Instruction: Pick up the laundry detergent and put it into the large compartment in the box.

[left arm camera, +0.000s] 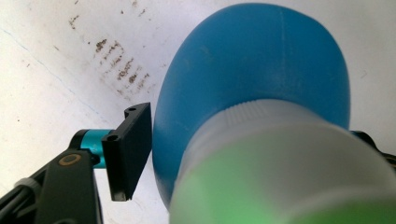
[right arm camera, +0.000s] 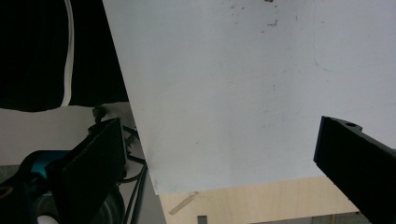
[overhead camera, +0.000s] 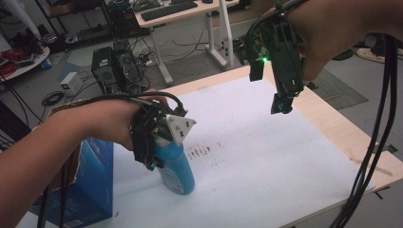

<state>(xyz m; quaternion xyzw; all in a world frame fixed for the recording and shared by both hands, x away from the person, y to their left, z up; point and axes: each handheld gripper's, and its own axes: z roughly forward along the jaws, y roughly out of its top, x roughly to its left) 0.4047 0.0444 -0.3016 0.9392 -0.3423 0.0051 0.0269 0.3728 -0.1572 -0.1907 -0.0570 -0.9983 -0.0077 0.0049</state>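
Jaws around blue bottle point(left arm camera: 252, 70), cap blurred

Dim, soft overhead light; blurred green cap point(left arm camera: 289, 186) close up, faint shadows, mild grain.

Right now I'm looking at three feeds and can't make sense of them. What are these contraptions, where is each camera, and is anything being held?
No robot arm here: a person holds a two-jaw gripper in each hand. The high view looks down on the table, covered by a white sheet with a dark smudge. The other two cameras ride on the grippers and look along their black jaws. The left gripper is clamped on a blue bottle with a pale cap, standing on the sheet. The right gripper hangs above the sheet, jaws wide apart, holding nothing. A blue box stands at the near left.
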